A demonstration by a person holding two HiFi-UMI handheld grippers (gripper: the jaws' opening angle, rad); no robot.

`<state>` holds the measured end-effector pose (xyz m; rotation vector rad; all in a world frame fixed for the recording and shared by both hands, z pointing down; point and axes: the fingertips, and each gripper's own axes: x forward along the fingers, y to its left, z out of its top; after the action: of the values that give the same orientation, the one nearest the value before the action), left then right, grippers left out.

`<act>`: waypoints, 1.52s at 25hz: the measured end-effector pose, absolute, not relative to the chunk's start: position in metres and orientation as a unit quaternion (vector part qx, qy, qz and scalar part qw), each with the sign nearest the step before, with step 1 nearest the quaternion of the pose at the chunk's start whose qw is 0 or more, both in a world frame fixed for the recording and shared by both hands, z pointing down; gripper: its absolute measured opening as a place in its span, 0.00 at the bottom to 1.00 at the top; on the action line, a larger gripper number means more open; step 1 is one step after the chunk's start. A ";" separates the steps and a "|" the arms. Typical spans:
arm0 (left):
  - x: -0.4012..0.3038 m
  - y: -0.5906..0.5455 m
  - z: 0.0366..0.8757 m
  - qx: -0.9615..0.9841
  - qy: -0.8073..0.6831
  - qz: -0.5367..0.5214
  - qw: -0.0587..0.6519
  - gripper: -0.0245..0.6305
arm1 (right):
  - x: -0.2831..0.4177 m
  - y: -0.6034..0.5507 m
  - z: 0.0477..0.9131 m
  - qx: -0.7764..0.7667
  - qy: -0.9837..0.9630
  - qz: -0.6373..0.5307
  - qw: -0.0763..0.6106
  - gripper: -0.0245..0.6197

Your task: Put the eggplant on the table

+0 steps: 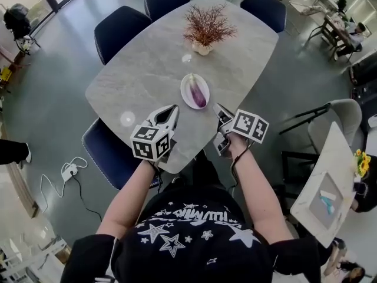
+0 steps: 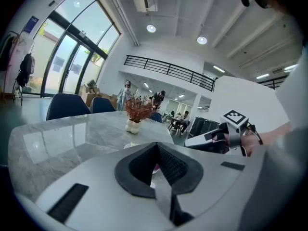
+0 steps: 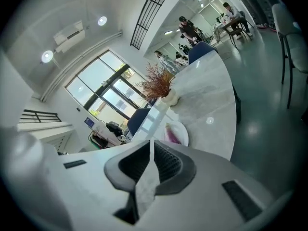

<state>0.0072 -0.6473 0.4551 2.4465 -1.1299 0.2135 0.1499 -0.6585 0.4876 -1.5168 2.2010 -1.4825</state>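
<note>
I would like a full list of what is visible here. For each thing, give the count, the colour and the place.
grey marbled table: one, grey, middle of the head view
white oval plate: one, white, on the table near the person's edge
purple eggplant: one, purple, lying on the plate
white vase with dried red-brown branches: one, on the table beyond the plate
dark blue padded chairs: four, dark blue, around the table
white power strip with cable: one, white, on the floor at the left
left tool: one, white with a marker cube, jaws together and empty, over the table's near edge
right tool: one, white with a marker cube, jaws together and empty, beside the plate
</note>
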 end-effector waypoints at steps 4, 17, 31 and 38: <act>0.008 -0.619 0.461 0.894 -0.386 0.079 0.214 0.05 | 0.141 -0.629 0.469 -0.505 0.740 -0.443 0.032 0.09; 0.013 -0.551 0.451 0.909 -0.355 0.072 0.204 0.05 | 0.120 -0.552 0.465 -0.501 0.754 -0.425 0.036 0.09; 0.020 -0.464 0.445 0.899 -0.379 0.077 0.203 0.05 | 0.114 -0.468 0.446 -0.470 0.786 -0.401 0.032 0.05; 0.040 -0.401 0.437 0.901 -0.379 0.078 0.198 0.05 | 0.134 -0.401 0.440 -0.468 0.787 -0.402 0.035 0.05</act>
<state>0.0404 -0.4006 0.4371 2.5198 -1.0609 0.2189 0.1344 -0.4014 0.4396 -1.4375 2.4184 -1.2343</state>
